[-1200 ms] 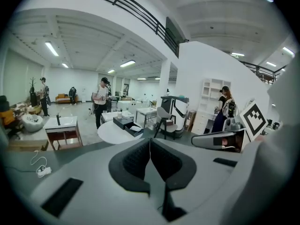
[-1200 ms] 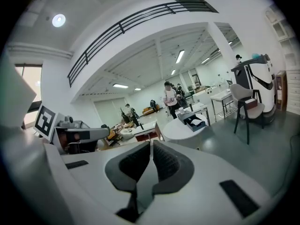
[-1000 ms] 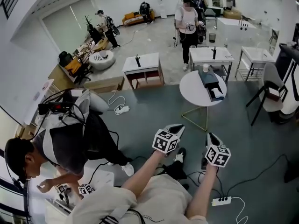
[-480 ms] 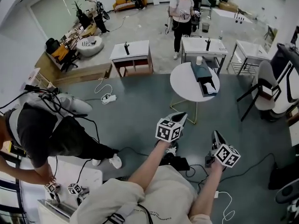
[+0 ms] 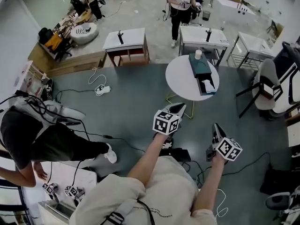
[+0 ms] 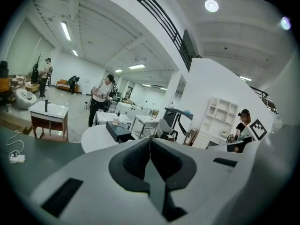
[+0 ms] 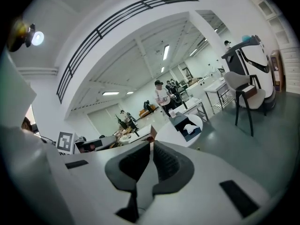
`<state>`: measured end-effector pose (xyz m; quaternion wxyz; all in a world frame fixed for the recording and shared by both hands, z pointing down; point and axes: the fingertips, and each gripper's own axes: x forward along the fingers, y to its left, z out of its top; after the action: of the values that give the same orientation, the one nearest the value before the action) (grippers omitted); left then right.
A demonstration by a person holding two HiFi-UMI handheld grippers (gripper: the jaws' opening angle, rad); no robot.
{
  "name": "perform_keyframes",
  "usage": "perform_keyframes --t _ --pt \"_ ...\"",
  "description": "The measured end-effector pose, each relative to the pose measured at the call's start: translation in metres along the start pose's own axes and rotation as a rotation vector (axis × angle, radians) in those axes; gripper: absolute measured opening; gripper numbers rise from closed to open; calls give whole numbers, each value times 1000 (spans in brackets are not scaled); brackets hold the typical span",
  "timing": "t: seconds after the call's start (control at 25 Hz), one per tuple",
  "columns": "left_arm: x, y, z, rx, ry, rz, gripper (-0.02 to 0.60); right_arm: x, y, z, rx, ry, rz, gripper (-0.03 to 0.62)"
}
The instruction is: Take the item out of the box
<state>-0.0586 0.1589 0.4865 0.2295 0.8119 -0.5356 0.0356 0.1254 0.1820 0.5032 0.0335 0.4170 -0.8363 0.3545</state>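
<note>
Box (image 5: 200, 68), dark and oblong, lies on the round white table (image 5: 180, 78), along that table's right side, running from its far edge toward its near right rim. The end of the box closest to the table's near rim is open on top, and a white item (image 5: 207, 85), crumpled like paper or tissue, shows inside it; what it is exactly cannot be told. A white cup (image 5: 198, 54) stands at the table's far edge, just beside the other end of the box, and whether the two touch is not clear. Both grippers are on the near side of the table, apart from it, above the dark grey-green floor (image 5: 131, 111). The left gripper (image 5: 180, 108) is the closer to the table, just short of its near rim in the head view, and points toward it; its jaws are pressed together with nothing between them. The right gripper (image 5: 216, 127) is farther back from the table and to the right, also aimed at it, its jaws likewise closed on nothing. Beyond the table stand two white desks (image 5: 124, 39) and a person in a white top (image 5: 180, 3); right of the table is a chair (image 5: 267, 83); far left of the table a person in a dark top (image 5: 33, 142) bends over.
</note>
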Motion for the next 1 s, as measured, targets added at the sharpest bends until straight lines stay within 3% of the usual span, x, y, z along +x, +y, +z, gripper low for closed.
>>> perform_keyframes --t 0.16,0.36,0.64,0.76,1.0 --pt "33 32 22 -11 -33 -21 21 50 -5 22 58 -8 58 48" --pt "81 77 42 98 30 -21 21 115 -12 57 173 -46 90 48" --pt "158 127 54 -13 40 -121 21 179 -48 78 238 -64 38 48" --pt "192 144 53 -58 58 -214 21 210 -65 86 265 -65 10 48" --pt "249 166 77 -6 58 -278 21 239 -91 126 313 -204 -4 43"
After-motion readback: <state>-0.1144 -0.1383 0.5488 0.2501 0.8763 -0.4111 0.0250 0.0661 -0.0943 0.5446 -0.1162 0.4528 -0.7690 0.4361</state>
